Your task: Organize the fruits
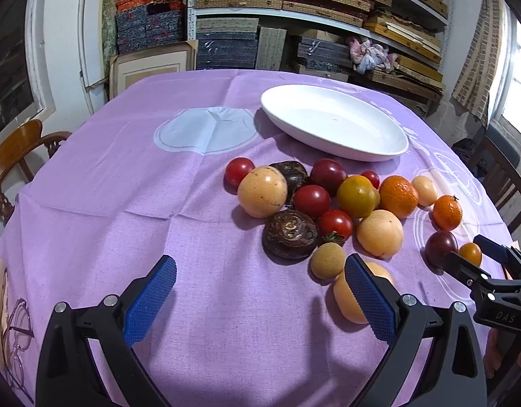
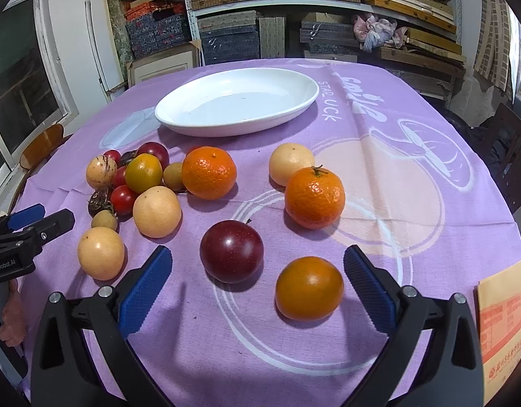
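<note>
Several fruits lie loose on the purple tablecloth (image 1: 124,186): red tomatoes (image 1: 311,200), dark mangosteens (image 1: 290,234), pale yellow round fruits (image 1: 262,191), mandarins (image 2: 314,197) and a dark plum (image 2: 231,251). An empty white oval plate (image 2: 236,101) sits behind them; it also shows in the left wrist view (image 1: 335,122). My left gripper (image 1: 260,300) is open and empty above bare cloth, its right finger over a pale fruit (image 1: 348,300). My right gripper (image 2: 257,291) is open and empty, with the plum and an orange-brown fruit (image 2: 309,288) just ahead between its fingers.
Wooden chairs (image 1: 16,156) stand at the table's left and right sides. Shelves stacked with boxes (image 1: 294,17) fill the back wall. Glasses (image 1: 18,339) lie at the near left edge. An orange paper packet (image 2: 504,325) lies at the near right.
</note>
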Tool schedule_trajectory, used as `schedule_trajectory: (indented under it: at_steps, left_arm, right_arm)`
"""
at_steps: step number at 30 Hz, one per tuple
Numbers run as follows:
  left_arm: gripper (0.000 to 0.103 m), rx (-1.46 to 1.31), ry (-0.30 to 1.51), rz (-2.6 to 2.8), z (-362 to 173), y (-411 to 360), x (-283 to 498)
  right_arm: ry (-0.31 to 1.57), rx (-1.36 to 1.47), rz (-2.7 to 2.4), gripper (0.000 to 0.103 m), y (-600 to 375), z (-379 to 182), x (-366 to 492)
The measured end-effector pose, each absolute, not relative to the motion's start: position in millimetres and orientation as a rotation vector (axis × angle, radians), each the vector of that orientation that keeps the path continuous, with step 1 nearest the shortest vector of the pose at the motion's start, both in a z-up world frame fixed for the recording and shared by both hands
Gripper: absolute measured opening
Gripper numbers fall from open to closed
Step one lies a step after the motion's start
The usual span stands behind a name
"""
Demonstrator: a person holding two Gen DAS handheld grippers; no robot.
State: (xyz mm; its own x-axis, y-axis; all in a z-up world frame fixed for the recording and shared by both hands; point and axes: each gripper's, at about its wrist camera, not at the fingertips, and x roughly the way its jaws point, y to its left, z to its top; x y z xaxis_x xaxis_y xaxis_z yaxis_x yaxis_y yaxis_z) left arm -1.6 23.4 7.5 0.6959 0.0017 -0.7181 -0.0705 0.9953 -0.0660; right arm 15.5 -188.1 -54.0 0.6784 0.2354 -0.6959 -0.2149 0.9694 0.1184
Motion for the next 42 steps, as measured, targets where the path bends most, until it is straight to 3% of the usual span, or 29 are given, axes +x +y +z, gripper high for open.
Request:
schedule_trajectory:
  at_steps: [42]
  left_arm:
    - [0.100, -0.028, 0.819, 0.063, 1.9, 14.6, -4.7]
  right_arm:
    - [0.773, -0.010, 0.243, 0.099, -182.3, -55.6, 7.3]
